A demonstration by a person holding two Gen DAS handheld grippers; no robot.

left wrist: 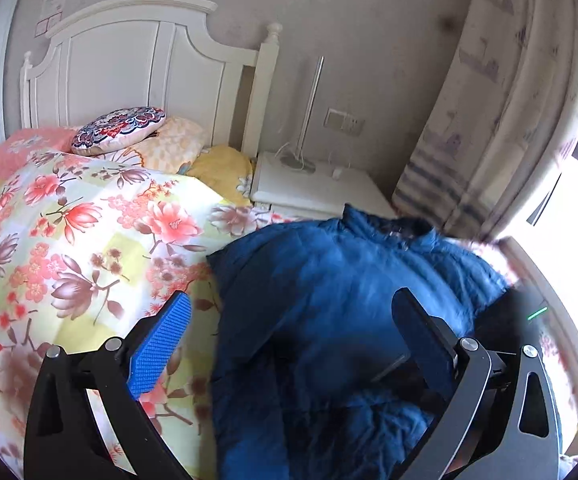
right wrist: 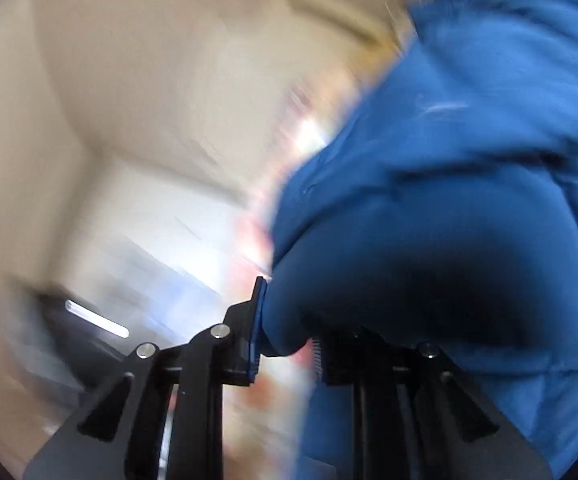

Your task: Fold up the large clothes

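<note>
Floral cotton quilt [left wrist: 73, 232], pink and yellow, covered the bed on the left. Left gripper [left wrist: 289, 344] hung above it with jaws spread wide, gripping nothing. Puffy blue padded jacket [left wrist: 353, 300] lay heaped between and right of its fingers, long axis running away toward the white nightstand [left wrist: 313, 192]. Right gripper [right wrist: 285, 340], view badly blurred, had closed on a fold of the jacket [right wrist: 449, 200] at its near edge. Judged the right gripper nearer, already engaged; left had to reach rightward.
</note>
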